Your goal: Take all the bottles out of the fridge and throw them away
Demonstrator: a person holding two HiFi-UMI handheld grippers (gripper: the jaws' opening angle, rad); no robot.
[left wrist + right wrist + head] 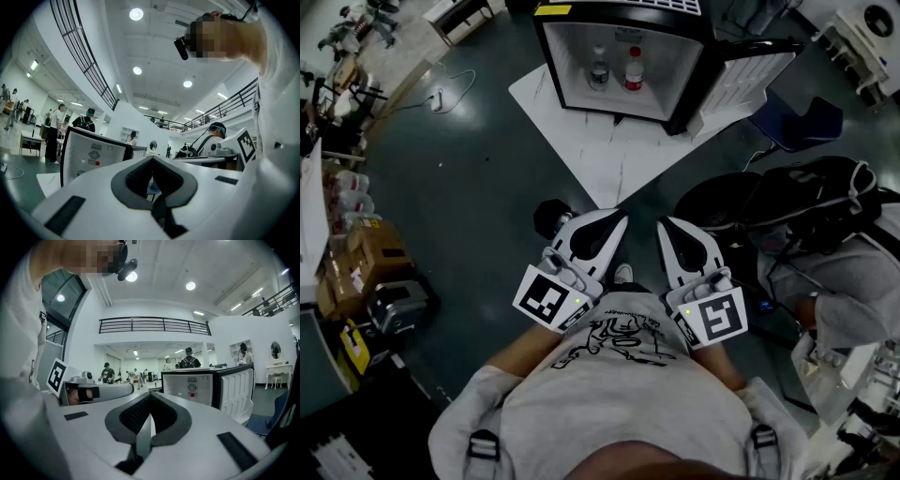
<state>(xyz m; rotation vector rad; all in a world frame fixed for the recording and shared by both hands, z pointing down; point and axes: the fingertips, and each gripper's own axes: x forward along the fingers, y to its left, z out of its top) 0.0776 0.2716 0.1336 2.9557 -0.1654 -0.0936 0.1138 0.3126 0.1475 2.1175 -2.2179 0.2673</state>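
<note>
**Opening step: nothing picked, both bottles in the fridge.**
The left gripper (615, 218) and right gripper (667, 224) hung at the person's waist, jaws together on nothing. The clear bottle (598, 67) and red-capped bottle (634, 67) stood side by side in the open fridge (569, 56), well apart from both grippers. The next move looked to be stepping in, opening the jaws and reaching for a bottle.

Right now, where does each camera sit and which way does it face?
Head view: on the person's head, steeply down at the open fridge; shirt, left gripper, right gripper show.
Left gripper view: on the left gripper, along its shut jaws toward the fridge; shirt at right.
Right gripper view: on the right gripper, along its shut jaws toward the fridge; left gripper at left.
All three share the fridge.
</note>
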